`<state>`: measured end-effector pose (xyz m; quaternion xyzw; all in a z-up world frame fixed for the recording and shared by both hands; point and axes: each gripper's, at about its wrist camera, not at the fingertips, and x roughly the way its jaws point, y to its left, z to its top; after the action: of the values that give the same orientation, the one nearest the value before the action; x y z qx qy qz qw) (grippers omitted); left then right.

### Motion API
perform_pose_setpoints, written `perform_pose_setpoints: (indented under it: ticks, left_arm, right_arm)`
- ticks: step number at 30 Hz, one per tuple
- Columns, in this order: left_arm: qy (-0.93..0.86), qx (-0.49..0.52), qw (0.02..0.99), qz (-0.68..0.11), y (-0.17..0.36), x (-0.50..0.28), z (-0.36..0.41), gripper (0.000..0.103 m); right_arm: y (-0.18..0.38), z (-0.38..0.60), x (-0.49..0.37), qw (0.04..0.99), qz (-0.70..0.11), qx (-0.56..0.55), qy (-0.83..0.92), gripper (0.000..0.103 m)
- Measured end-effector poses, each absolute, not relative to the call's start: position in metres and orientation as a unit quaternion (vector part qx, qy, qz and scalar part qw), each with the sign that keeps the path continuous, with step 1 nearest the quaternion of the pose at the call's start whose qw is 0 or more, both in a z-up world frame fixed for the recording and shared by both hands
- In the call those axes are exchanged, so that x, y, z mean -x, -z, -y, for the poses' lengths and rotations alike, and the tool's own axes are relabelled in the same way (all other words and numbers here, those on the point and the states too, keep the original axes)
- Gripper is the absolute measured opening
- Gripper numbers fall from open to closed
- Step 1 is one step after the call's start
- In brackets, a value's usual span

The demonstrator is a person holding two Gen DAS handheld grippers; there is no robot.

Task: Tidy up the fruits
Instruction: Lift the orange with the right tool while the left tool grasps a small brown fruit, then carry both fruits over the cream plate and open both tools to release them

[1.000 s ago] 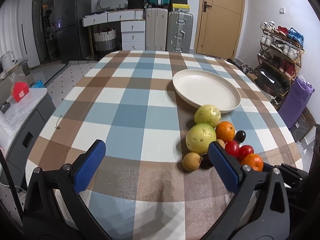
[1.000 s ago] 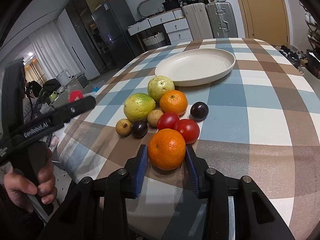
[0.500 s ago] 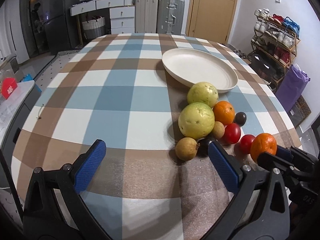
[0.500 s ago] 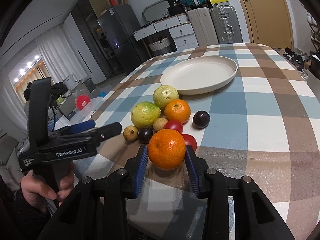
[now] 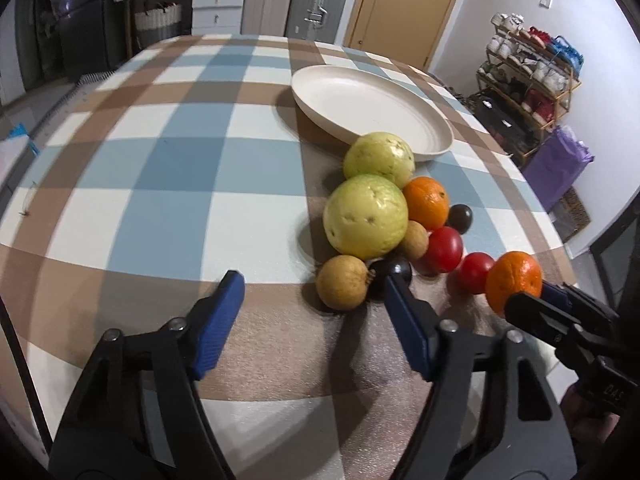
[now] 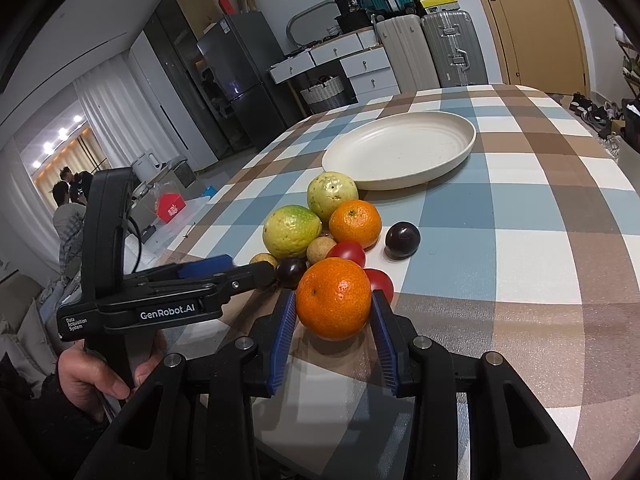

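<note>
In the left wrist view, the left gripper (image 5: 312, 292) fills the lower left and lower middle of the frame, its blue pads spread wide with nothing between them, low over the checked tablecloth (image 5: 168, 168). Just right of centre sits the fruit cluster: a small brown fruit (image 5: 342, 288) at the near edge, a dark plum (image 5: 394, 270) partly hidden behind the right pad, two pale green guavas (image 5: 366, 216) above, a second orange (image 5: 426, 208), and two red tomatoes (image 5: 444, 249) further right. The empty cream plate (image 5: 432, 136) lies in the upper middle, its rim touching or nearly touching the far guava; I cannot tell which. At the lower right, the right gripper (image 6: 334, 316) is closed around the held orange (image 6: 334, 298), which looks raised above the cloth near the cluster's right end. That orange should be light, firm and slightly yielding, its pebbled skin offering fair friction; holding it across the widest part, as here, seems safest, since round fruit can squirt out of a pinch off-centre. The tomatoes would likely bruise more easily. In the right wrist view one tomato (image 6: 382, 282) is largely hidden behind the held orange, and whether the orange clears the table is hard to judge.
</note>
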<state>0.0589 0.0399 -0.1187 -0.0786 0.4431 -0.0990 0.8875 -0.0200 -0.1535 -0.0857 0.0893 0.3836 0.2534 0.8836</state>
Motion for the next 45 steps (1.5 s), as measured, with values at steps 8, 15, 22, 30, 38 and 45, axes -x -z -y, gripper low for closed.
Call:
perform_pose_setpoints:
  ticks: [8,15,22,30,38,45]
  left_arm:
    - [0.161,0.121,0.875,-0.44,0.123,-0.061,-0.043,0.028]
    - [0.178,0.131,0.872,-0.438,0.124,-0.06,-0.042,0.025]
    - [0.179,0.136,0.872,-0.434,0.12,-0.055,-0.045,0.025]
    - [0.183,0.144,0.88,-0.414,0.099,-0.049,-0.051,0.025]
    - [0.191,0.154,0.884,-0.397,0.073,-0.053,-0.054,0.025]
    - [0.196,0.149,0.888,-0.388,0.049,-0.075,-0.051,0.025]
  right_arm:
    - [0.087,0.153,0.02,0.884,-0.383,-0.091,-0.252,0.038]
    - [0.087,0.154,0.021,0.885,-0.381,-0.092,-0.251,0.038]
    - [0.085,0.158,0.021,0.887,-0.371,-0.103,-0.253,0.038]
    - [0.075,0.163,0.02,0.891,-0.353,-0.121,-0.259,0.038]
    - [0.055,0.166,0.007,0.897,-0.332,-0.132,-0.262,0.038]
    - [0.038,0.171,-0.013,0.9,-0.321,-0.136,-0.261,0.038]
